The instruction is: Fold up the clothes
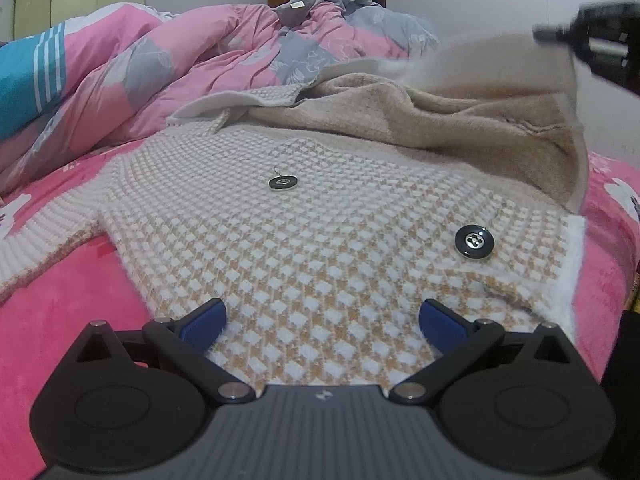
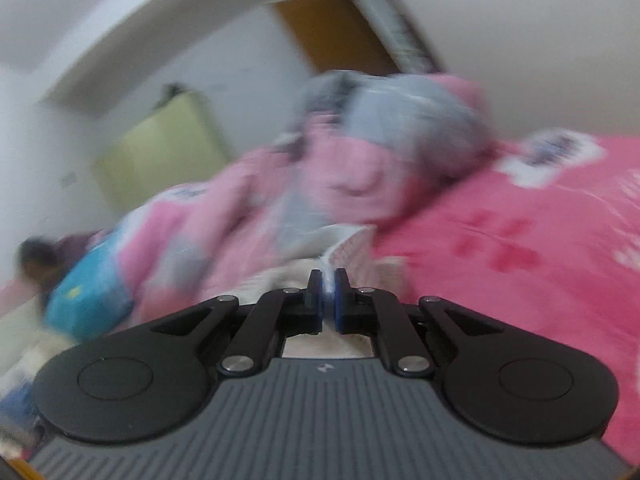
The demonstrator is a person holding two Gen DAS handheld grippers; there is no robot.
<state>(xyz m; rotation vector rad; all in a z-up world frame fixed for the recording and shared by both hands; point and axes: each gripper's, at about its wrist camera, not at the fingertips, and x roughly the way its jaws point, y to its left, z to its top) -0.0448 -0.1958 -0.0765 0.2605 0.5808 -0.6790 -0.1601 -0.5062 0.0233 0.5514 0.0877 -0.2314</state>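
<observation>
On the bed (image 1: 60, 300), left gripper (image 1: 322, 320) fingers spread over the cardigan (image 1: 320, 240); right gripper (image 2: 328, 292) pinches its blurred edge.

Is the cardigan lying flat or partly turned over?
Partly turned: the cardigan lies spread, but its far edge is lifted, showing fuzzy lining, pinched in the right claw.

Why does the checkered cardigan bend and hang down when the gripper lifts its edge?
The cardigan is probably soft and floppy: its lifted side sags into folds. Its fuzzy brown lining looks thick, so it may be a bit heavy. The right gripper is shut on only a thin edge, so the rest will likely droop.
</observation>
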